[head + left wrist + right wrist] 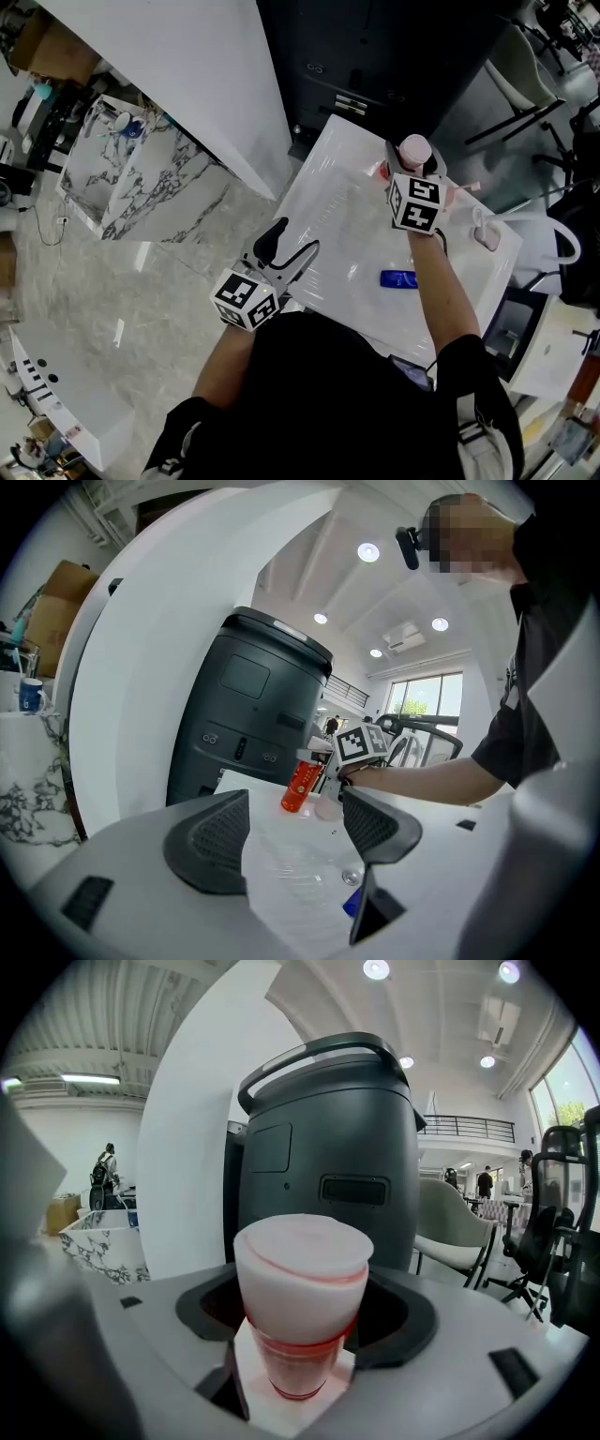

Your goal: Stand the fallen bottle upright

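A red bottle with a pale pink cap point(415, 150) is at the far side of the white table point(328, 216), held in my right gripper point(413, 174), which is shut on its body. In the left gripper view the bottle point(302, 785) leans, its top toward the right gripper's marker cube. In the right gripper view the bottle point(300, 1279) has its cap facing the camera, with the red body clamped in the right gripper point(302, 1330). My left gripper point(292, 246) hangs open and empty at the table's near left edge; the left gripper point(295, 803) points at the bottle from a distance.
A small blue object point(398, 278) lies on the table near my right forearm, and a white object point(485, 230) at its right edge. A big dark grey machine point(375, 56) stands just beyond the table. A marble-patterned counter point(141, 178) is at the left.
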Motion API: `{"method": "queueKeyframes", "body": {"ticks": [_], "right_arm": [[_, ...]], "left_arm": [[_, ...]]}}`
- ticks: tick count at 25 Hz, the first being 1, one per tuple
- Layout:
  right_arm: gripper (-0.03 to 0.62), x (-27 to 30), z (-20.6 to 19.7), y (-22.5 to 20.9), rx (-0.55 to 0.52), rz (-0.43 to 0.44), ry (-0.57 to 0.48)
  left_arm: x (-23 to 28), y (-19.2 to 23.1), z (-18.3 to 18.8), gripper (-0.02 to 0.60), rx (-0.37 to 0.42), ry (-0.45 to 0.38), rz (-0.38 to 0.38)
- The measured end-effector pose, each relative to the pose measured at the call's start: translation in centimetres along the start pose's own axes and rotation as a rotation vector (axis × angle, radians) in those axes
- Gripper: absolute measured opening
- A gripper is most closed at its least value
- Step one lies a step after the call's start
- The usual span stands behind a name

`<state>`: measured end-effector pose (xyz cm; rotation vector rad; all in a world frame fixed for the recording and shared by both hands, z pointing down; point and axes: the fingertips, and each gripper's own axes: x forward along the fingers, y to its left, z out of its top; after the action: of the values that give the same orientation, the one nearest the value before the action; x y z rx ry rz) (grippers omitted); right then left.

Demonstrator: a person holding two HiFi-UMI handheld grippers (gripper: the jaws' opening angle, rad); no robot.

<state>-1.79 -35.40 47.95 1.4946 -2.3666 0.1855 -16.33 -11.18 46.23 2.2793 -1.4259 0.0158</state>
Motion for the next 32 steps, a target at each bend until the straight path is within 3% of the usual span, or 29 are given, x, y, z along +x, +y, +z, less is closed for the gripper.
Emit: {"method": "queueKeyframes", "body": {"ticks": [8, 22, 32], "right_arm": [[0.325, -2.4, 0.6, 0.4, 0.010, 0.010, -0.021], [0.324, -12.1, 2.8, -1.1, 0.051, 0.081, -0.139], [0.322, -20.1, -1.4, -4.2, 0.014, 0.100, -0.086]], "left_arm": [[0.1, -0.3, 0.5, 0.330, 0.020, -0.007, -0.009], [3.4, -5.8, 1.6, 0.331, 0.110, -0.010, -0.147], [5.2, -11.8, 0.9, 0.330, 0.135, -0.005, -0.236]]}}
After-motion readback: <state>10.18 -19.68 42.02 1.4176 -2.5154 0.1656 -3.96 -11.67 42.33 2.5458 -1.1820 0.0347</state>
